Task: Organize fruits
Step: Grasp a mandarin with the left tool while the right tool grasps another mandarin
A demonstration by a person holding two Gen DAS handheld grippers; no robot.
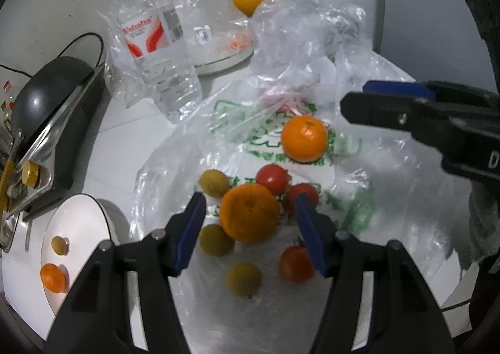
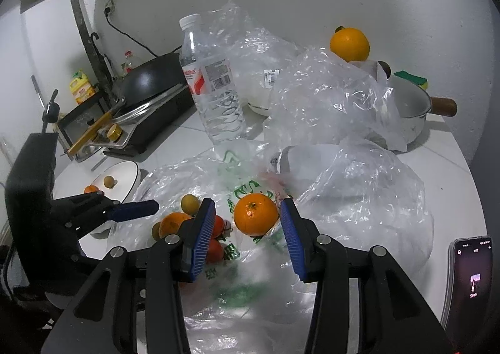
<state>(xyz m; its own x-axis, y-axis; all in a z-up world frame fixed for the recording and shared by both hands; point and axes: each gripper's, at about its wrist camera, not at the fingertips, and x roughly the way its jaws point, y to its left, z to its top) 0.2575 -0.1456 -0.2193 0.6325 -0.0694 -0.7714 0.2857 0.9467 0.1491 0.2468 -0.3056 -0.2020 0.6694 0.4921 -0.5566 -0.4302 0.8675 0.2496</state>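
Left gripper hovers over the printed plastic bag, fingers apart either side of an orange, not touching. Right gripper brackets another orange on the bag, pads clear. Tomatoes lie alongside.

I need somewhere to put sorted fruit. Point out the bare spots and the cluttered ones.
Free: most of the white plate, which carries only a small orange and a small greenish fruit, and the bare counter between plate, stove and water bottle. Crowded: the printed bag piled with fruit, and the crumpled clear bags behind.
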